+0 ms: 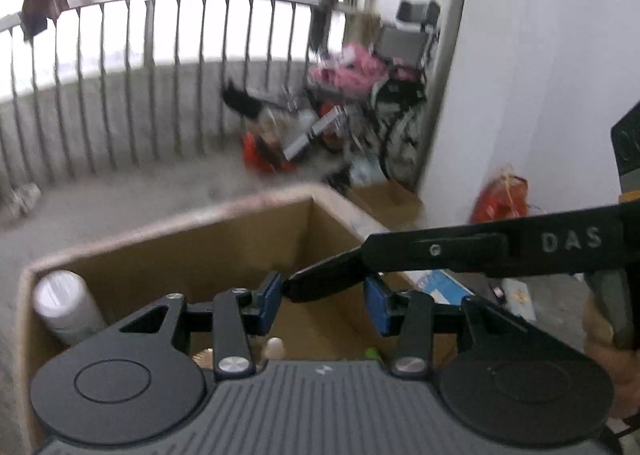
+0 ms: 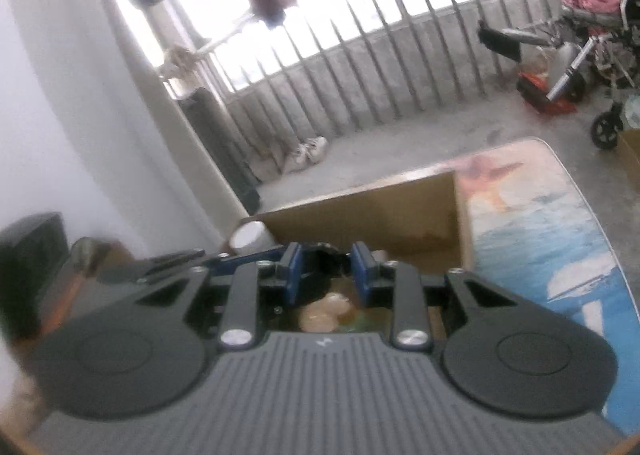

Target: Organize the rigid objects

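An open cardboard box [image 1: 200,247] [image 2: 380,207] lies below both grippers. A white bottle [image 1: 64,307] [image 2: 252,237] stands in its left corner, and small pale items [image 2: 324,311] lie on its floor. My right gripper [image 2: 326,271] is shut on a small black object [image 2: 324,257] above the box. In the left wrist view the right gripper's arm [image 1: 480,247] reaches in from the right, and the black object [image 1: 324,283] at its tip spans the gap of my left gripper [image 1: 324,305]. Both blue pads [image 1: 272,301] appear to press on it. Both views are blurred.
A blue printed board [image 2: 540,235] [image 1: 440,287] lies right of the box. A metal railing [image 1: 160,95] edges the concrete floor. A wheeled chair with pink clothes [image 1: 360,67], a red bag [image 1: 500,199], shoes [image 2: 308,151] and a second carton [image 1: 384,199] stand around. A hand [image 1: 600,335] holds the right gripper.
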Demonstrator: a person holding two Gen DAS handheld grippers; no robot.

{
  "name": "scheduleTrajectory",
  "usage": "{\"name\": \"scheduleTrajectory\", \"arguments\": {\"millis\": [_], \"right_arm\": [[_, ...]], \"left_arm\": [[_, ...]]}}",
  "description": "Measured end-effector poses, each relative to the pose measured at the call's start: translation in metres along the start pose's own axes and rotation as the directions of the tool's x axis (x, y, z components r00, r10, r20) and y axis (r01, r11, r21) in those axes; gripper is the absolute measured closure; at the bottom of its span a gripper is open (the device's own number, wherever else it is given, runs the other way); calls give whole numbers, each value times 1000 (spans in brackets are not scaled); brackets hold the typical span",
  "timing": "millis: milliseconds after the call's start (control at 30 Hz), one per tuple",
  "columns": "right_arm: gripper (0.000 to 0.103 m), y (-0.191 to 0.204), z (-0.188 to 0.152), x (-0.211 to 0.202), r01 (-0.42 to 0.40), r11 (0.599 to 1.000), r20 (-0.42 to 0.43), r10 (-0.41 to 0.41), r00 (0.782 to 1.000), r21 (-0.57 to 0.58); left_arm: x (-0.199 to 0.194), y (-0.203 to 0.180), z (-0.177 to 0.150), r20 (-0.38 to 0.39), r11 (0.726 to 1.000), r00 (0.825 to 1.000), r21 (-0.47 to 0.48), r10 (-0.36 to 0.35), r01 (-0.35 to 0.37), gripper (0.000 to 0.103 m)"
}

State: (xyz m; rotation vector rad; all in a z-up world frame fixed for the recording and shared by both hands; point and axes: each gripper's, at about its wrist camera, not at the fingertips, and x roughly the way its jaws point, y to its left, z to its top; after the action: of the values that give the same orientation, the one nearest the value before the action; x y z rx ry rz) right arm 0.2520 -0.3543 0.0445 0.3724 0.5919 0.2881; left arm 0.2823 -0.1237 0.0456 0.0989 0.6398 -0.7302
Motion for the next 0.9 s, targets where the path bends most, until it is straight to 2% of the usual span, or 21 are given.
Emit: {"name": "scheduleTrajectory", "arguments": {"millis": [67,133,200,300,500,733,900], "right_arm": [[76,-13,3,9,13,1000,-20,-13,1000,12],[75,-22,7,17,13,1000,-27,-12,1000,18],[75,-25,7,22,26,1000,-20,-26,999,10],[75,-27,6,20,29,999,-6,-29,1000,14],[75,-14,0,-19,36,999,51,-36,998,3],[74,-1,-26,-85,28,999,105,-32,994,42],[74,4,-64,-104,-12,994,66,5,998,106]], "left_arm": [[18,7,2,-49,1000,999,-21,-24,23,57],[28,12,3,-62,999,998,-37,-28,25,49],[27,14,0,-51,999,998,-38,-24,22,45],[16,14,-3,-30,999,999,-32,-26,25,45],[-39,12,-7,56,999,998,-41,-5,7,43],[-122,19,-48,144,995,989,-102,22,-8,38],[-146,22,-93,114,990,993,-142,38,-21,37]]}}
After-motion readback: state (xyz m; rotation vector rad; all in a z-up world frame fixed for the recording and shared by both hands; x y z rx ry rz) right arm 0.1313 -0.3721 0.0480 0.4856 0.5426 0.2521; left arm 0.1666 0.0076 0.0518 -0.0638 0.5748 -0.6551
